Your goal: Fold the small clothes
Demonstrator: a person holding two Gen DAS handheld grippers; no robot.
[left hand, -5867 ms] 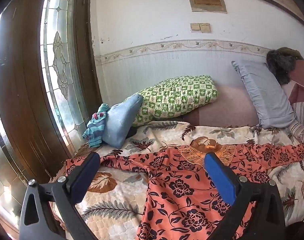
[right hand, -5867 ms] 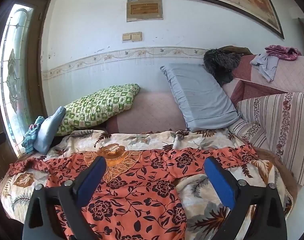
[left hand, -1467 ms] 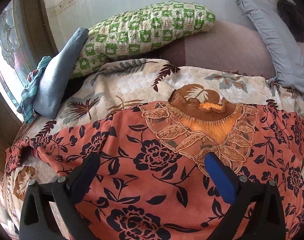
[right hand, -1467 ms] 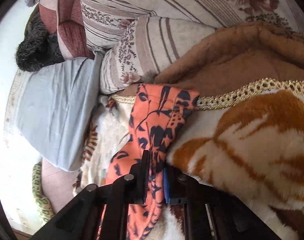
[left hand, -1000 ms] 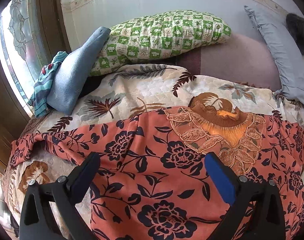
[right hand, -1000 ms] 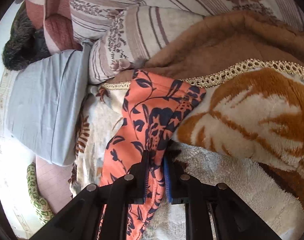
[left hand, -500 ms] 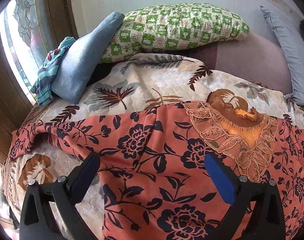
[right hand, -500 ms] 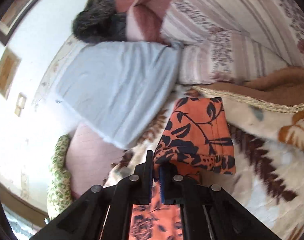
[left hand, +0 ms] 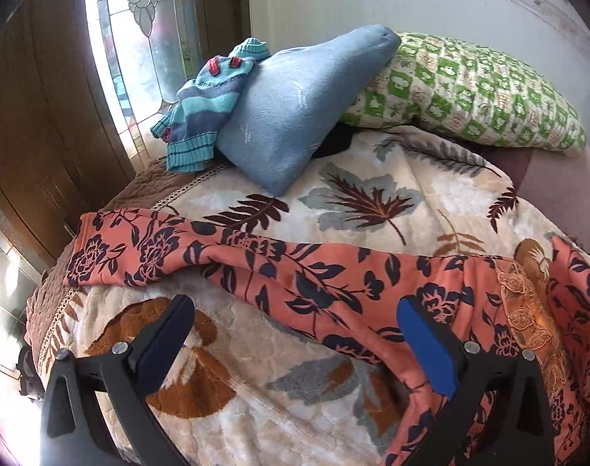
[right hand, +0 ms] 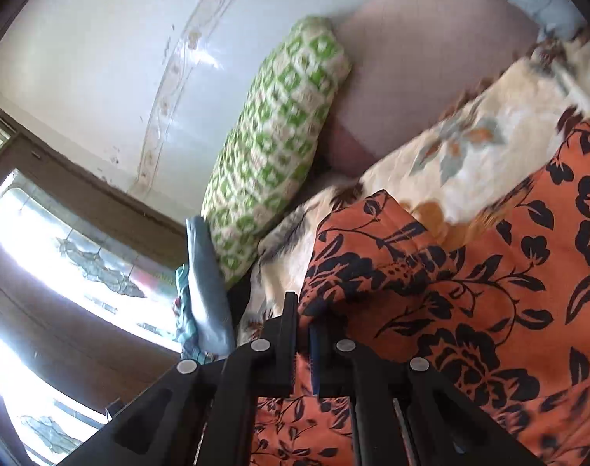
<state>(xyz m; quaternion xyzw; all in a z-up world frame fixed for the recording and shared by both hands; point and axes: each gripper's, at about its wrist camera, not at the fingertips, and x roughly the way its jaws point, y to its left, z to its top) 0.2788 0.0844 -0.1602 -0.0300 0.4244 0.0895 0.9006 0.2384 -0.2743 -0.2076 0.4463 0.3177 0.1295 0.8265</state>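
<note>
**Right tongs clamped on the sleeve, left tongs wide**

My right tongs point(right hand: 303, 334) were pinched tight on a fold of the orange flowered shirt point(right hand: 469, 291); its sleeve end stood up just above the fingers, doubled over the body of the shirt. My left tongs point(left hand: 295, 322) stood wide with nothing between them, hovering over the other sleeve point(left hand: 147, 248), which lay stretched flat toward the bed's corner. One blue pad point(left hand: 427, 349) hung above the shirt's underarm seam, the black finger point(left hand: 162, 334) above bare blanket.

The shirt lay spread on the leaf-print blanket point(left hand: 353, 202) covering the bed, its lace neckline point(left hand: 524, 310) at the right edge of the left view. Beyond it, a blue pillow point(left hand: 295, 116) leaned on a green checked pillow point(left hand: 469, 89), with a striped knit piece point(left hand: 205, 108) tucked against the blue one, beside the leaded window point(left hand: 139, 39). The right view was blurred.
</note>
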